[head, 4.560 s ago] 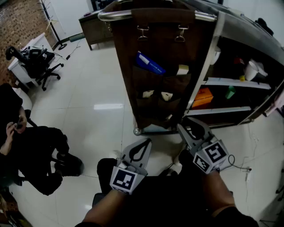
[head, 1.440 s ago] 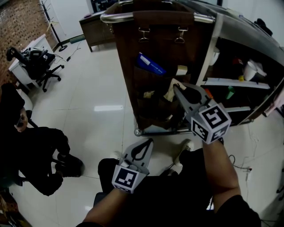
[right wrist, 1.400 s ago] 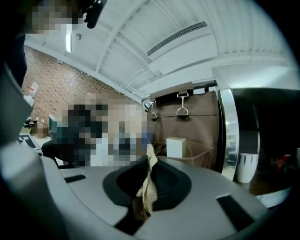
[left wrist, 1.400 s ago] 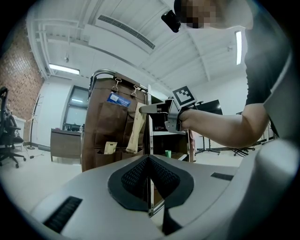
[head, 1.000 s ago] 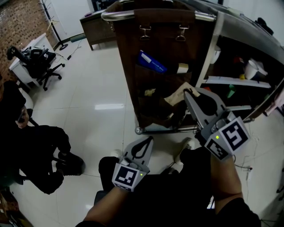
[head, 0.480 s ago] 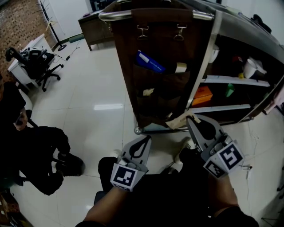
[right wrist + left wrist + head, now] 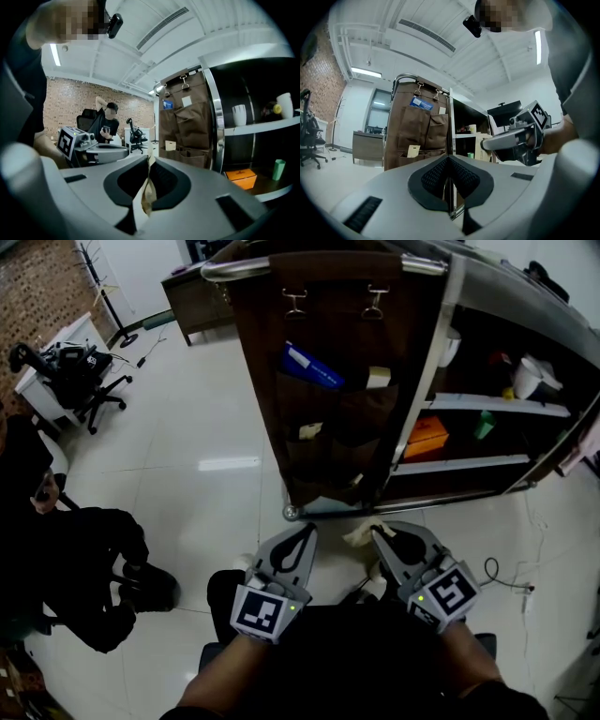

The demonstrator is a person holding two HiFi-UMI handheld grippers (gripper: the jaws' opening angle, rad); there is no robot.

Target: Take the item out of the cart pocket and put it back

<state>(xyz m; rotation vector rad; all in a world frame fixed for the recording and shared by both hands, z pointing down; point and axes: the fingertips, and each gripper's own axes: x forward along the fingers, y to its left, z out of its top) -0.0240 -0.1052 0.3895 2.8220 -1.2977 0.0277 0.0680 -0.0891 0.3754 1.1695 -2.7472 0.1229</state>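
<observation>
A brown hanging organiser (image 7: 347,418) with several pockets covers the end of the cart. Its pockets hold a blue packet (image 7: 314,369), a white card (image 7: 378,378) and a beige tag (image 7: 309,431). My right gripper (image 7: 378,532) is low, in front of the cart's foot, shut on a thin beige paper packet (image 7: 361,533). The right gripper view shows that packet (image 7: 147,187) pinched edge-on between the jaws. My left gripper (image 7: 305,529) rests beside it, shut and empty; in the left gripper view (image 7: 449,159) its jaws meet with nothing between them.
The cart's open side has shelves with an orange box (image 7: 427,439), a green cup (image 7: 485,425) and white cups (image 7: 527,381). A person in black (image 7: 75,559) sits at the left, an office chair (image 7: 80,371) behind. A cable (image 7: 506,577) lies on the floor at right.
My right gripper has come down and back from the organiser's pockets with the beige packet still in it, ending beside the left gripper. The left gripper has stayed still.
</observation>
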